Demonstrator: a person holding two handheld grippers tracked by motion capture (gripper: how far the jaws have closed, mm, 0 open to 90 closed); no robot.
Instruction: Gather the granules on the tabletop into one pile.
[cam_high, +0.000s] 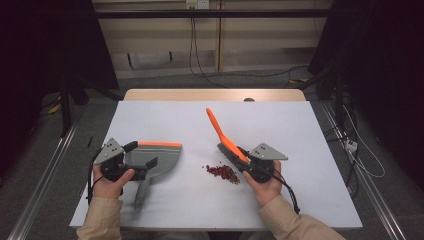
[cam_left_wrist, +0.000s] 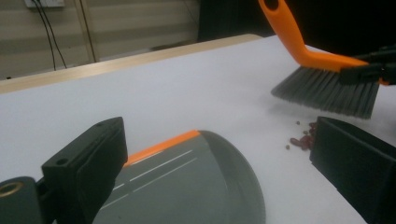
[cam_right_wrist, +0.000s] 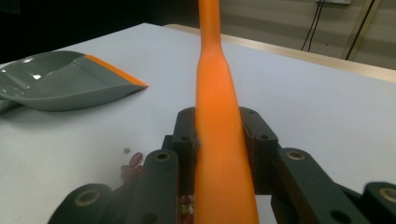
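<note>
A brush with an orange handle (cam_high: 216, 126) and grey bristles (cam_high: 227, 152) is tilted over the white table (cam_high: 165, 117). My right gripper (cam_high: 245, 161) is shut on the handle near the brush head; in the right gripper view the handle (cam_right_wrist: 219, 93) runs up between the jaws. A small pile of red beans (cam_high: 222, 171) lies just left of the bristles. To the left, a grey dustpan (cam_high: 162, 155) with an orange lip lies flat. My left gripper (cam_high: 141, 155) hangs over its rear, open, with jaws wide on either side of the pan (cam_left_wrist: 187, 186) and a gap at the right jaw.
The table's wooden far edge (cam_high: 215, 95) runs along the back. Bare white surface stretches behind the dustpan and brush. Cables (cam_high: 360, 155) trail on the floor to the right, and a metal rail (cam_high: 45, 175) borders the left side.
</note>
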